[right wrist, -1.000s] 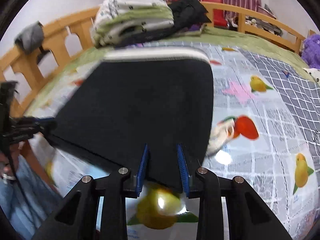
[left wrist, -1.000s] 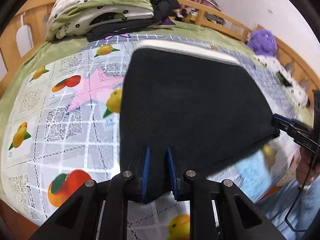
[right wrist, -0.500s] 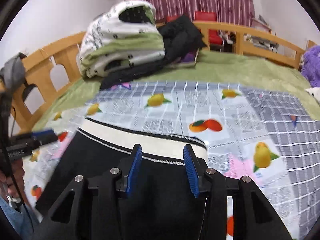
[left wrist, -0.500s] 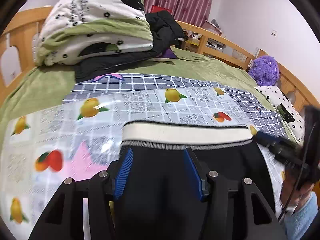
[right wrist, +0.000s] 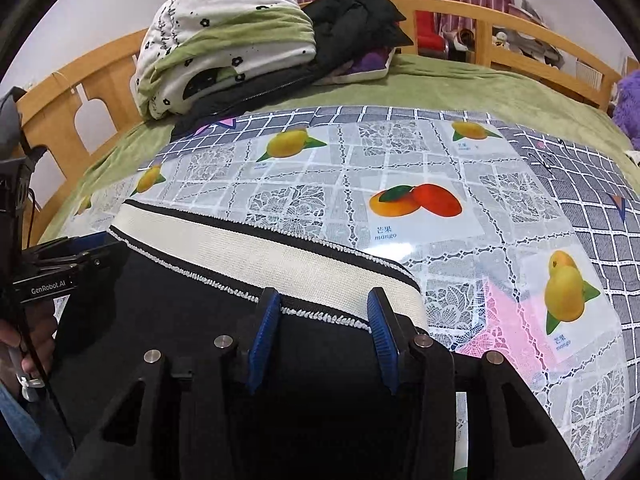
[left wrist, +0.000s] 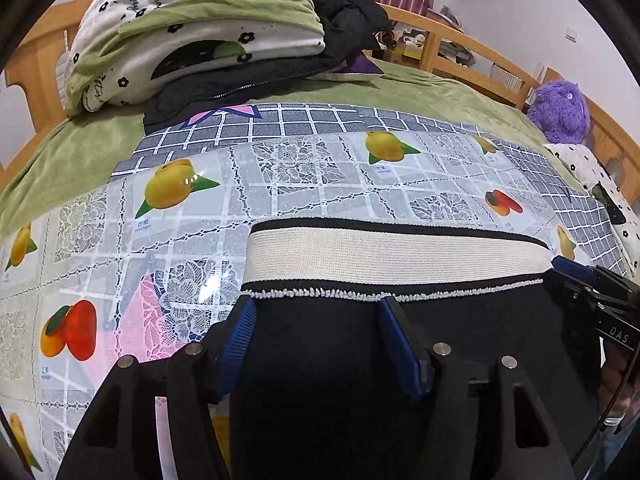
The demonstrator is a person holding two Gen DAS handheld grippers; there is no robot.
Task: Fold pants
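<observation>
From the left wrist view, the black pants [left wrist: 340, 360] lie flat on the fruit-print plastic cloth [left wrist: 280, 172] covering the bed, cream waistband [left wrist: 392, 256] at the far edge. The left gripper [left wrist: 316, 312] sits over the dark fabric just short of that band, its 2 blue-padded fingers [left wrist: 240, 336] spread wide with nothing pinched between them. At the right edge the other tool pokes in over the cloth. Behind, a folded quilt [left wrist: 192, 36] rests on a black jacket [left wrist: 256, 80], and a purple plush toy [left wrist: 560, 112] sits by the wooden rail.

From the right wrist view, the right gripper [right wrist: 324, 308] also hovers with fingers apart, over the pants' right corner beside the waistband [right wrist: 280, 260]. The left gripper [right wrist: 80, 256] shows at the far left edge of the pants [right wrist: 180, 320].
</observation>
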